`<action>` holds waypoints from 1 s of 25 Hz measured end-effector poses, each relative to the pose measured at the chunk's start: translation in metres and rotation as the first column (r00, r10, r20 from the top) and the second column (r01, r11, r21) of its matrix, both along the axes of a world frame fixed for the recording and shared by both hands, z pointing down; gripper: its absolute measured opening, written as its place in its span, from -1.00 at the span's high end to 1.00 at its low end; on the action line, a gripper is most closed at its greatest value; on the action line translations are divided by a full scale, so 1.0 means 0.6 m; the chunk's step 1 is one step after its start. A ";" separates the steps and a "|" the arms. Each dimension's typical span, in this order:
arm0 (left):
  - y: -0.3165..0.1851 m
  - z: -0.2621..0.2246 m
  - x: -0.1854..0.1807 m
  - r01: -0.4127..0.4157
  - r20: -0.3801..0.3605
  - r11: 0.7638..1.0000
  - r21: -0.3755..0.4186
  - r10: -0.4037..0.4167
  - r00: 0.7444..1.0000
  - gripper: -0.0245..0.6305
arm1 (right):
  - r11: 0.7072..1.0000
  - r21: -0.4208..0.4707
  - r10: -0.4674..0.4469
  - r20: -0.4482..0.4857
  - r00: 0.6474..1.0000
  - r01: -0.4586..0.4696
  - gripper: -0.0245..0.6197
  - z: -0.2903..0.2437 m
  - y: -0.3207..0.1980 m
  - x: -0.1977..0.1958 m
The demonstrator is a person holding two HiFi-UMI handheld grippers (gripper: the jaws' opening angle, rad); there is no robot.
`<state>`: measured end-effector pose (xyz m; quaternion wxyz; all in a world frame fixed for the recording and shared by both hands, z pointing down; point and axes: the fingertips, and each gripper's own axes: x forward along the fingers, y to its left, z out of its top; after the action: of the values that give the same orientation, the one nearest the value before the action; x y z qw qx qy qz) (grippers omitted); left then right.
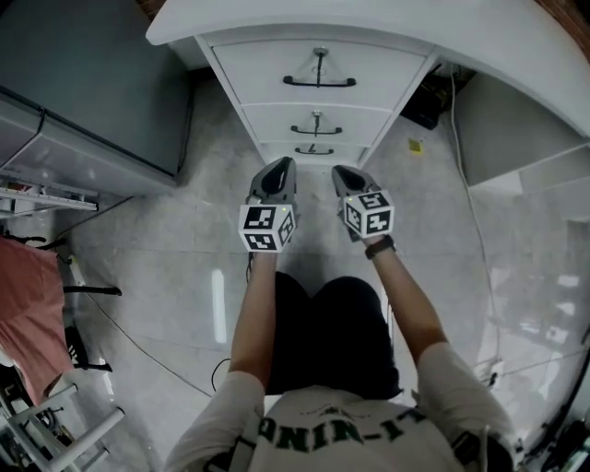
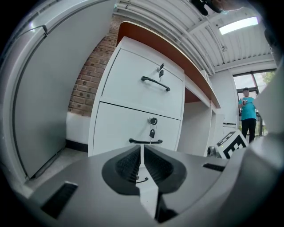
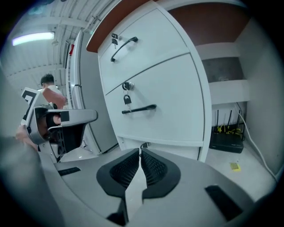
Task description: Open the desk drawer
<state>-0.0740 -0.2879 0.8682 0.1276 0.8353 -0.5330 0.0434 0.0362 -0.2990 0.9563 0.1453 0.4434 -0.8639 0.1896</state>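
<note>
- The left tool (image 2: 142,160) has its jaws drawn together, with only a hairline slit between the ribbed pads and nothing caught in them.
- The right tool (image 3: 140,163) is likewise closed and empty.
- Both tools hang side by side, tips toward the drawers, touching nothing.
- Under the desk (image 1: 369,20) sit the top drawer (image 1: 267,66), the middle drawer (image 1: 272,118) and the bottom drawer (image 1: 313,150), all closed.
- Each drawer has a dark bar handle; keys hang in the upper two locks.
- The marker cube (image 1: 267,228) on each tool bears black-and-white squares.
- Pale lettering on the person's shirt (image 1: 350,429) is partly covered and cannot be read whole.
</note>
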 end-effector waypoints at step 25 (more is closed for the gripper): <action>-0.025 0.055 -0.008 0.019 0.024 1.000 0.000 -0.019 1.000 0.92 | 0.898 -0.418 0.356 0.506 0.786 -0.137 0.55 0.181 -0.108 -0.046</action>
<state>-0.0791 -0.3028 0.9010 0.1218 0.8297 -0.5423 0.0525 0.0088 -0.3640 1.0649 -0.0678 0.4427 -0.7507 0.4856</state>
